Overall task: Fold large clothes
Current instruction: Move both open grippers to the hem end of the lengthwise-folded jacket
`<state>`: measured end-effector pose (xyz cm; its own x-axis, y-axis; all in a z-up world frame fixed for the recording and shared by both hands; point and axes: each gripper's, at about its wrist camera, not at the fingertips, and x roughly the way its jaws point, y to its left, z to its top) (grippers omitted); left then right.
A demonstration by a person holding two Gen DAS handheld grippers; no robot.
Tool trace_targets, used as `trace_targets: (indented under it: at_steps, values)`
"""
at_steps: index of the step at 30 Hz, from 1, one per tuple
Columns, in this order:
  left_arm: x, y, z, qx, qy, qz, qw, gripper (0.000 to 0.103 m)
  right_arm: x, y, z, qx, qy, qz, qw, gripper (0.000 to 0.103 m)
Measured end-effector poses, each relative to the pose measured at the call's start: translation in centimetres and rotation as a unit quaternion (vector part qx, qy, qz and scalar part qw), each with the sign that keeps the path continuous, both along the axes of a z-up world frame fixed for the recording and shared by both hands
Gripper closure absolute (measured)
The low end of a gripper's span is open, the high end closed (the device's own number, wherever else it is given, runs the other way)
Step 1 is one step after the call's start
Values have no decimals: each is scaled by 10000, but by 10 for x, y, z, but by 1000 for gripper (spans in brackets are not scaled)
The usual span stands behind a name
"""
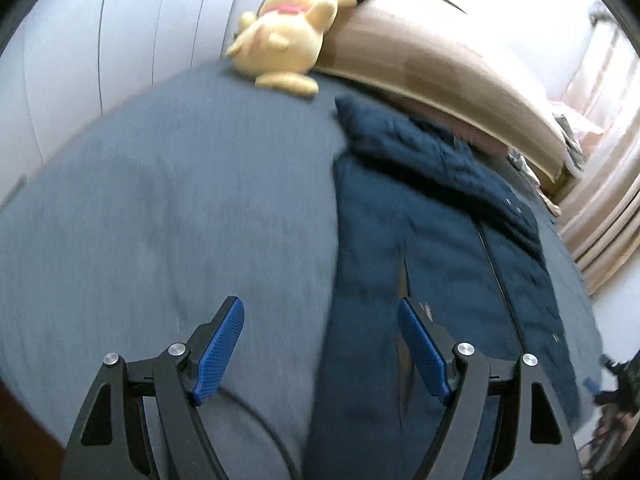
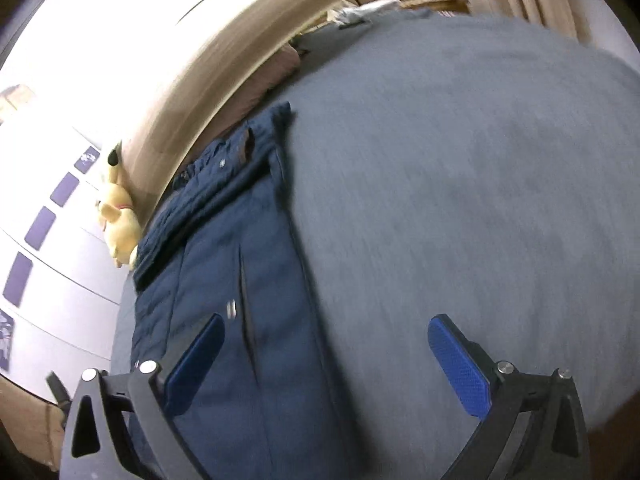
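Note:
A dark navy quilted jacket (image 1: 432, 248) lies folded lengthwise into a long strip on a grey bed sheet (image 1: 180, 208), collar toward the headboard. My left gripper (image 1: 320, 312) is open and empty, held above the jacket's left edge near its lower part. In the right wrist view the jacket (image 2: 236, 264) runs from the lower left up toward the headboard. My right gripper (image 2: 324, 328) is open and empty, held above the jacket's right edge and the grey sheet (image 2: 460, 180). Both views are motion-blurred.
A yellow plush toy (image 1: 284, 36) leans against the tan headboard (image 1: 432, 56); it also shows in the right wrist view (image 2: 118, 216). Beige curtains (image 1: 604, 216) hang at the right. White wardrobe doors (image 1: 120, 28) stand behind the bed. A cardboard box (image 2: 28, 424) sits at lower left.

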<state>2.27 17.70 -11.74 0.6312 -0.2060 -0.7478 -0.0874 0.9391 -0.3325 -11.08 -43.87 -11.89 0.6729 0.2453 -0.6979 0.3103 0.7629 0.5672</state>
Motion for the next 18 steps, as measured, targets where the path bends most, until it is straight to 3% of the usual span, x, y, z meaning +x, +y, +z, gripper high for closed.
trace_targets:
  at_steps: [5,8,13,18]
  values:
    - [-37,-6,-15,-167,259,98,9995,23,-33,4,-18,527,-83,12,9986,11]
    - [-48,-2,-24,-312,517,208,9980,23,-34,11,-25,606,-108,101,9981,12]
    - [-62,-1,-17,-418,446,238,9978,23,-32,22,-33,706,-110,215,9972,27]
    - [-59,-7,-24,-365,552,131,9977,23,-27,30,-37,711,-97,349,9968,30]
